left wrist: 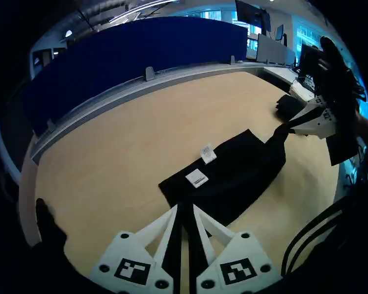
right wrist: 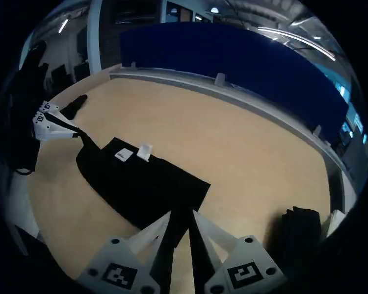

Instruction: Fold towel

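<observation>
Towel [left wrist: 233,171] lies flat on desk [left wrist: 135,132]. In the left gripper view its long axis runs from 6 o'clock to 2 o'clock. Left gripper [left wrist: 186,220] is clamped on the near end, right gripper [right wrist: 182,223] on the opposite end.

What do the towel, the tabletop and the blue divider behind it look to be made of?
Black towel: soft cloth, matte; it sags and puckers where pinched, with sewn white tags. Tabletop: probably pale wood-look laminate, smooth, with a faint sheen. Blue divider: likely a fabric-covered panel, matte; texture too far to confirm.
</observation>
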Tool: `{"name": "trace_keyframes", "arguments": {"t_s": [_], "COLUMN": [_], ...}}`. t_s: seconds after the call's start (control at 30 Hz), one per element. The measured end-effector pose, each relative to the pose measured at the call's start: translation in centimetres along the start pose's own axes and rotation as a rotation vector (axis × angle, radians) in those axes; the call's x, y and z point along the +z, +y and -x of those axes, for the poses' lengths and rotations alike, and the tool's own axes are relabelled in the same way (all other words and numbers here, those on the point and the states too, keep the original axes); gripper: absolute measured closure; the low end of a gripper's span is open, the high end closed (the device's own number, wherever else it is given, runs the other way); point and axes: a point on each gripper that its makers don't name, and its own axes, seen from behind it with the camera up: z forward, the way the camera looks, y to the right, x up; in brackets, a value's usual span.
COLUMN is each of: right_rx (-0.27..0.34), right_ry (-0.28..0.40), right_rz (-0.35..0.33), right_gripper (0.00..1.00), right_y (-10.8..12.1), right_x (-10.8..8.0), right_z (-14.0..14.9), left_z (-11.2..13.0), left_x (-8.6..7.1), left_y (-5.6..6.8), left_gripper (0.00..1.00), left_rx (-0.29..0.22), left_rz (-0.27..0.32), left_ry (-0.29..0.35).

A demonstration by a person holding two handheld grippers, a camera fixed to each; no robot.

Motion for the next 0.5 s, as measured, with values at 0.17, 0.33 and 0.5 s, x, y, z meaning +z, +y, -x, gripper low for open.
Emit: {"name": "trace_keyframes", "arguments": {"t_s": [0.17, 0.33, 0.5], "right_rx": [0.019, 0.021, 0.018], "right_ry": [-0.002, -0.009, -0.022], "right_rz": [0.004, 0.009, 0.012], "right_gripper": [0.83, 0.83, 0.83], "right_y": [0.4, 0.8, 1.1], "right_x": [0.8, 1.5, 2.6], "right_z": [0.0, 0.2, 0.6], "left_z": [-0.2, -0.2, -0.1], "left_x": [0.8, 1.6, 2.6], "left_y": [-0.4, -0.5, -0.8], "left_gripper": [0.93, 0.93, 0.93], "left_rx": [0.001, 0.008, 0.020], "left_rz": [-0.002, 0.001, -0.001], "left_ry": [0.002, 0.001, 0.000]}}
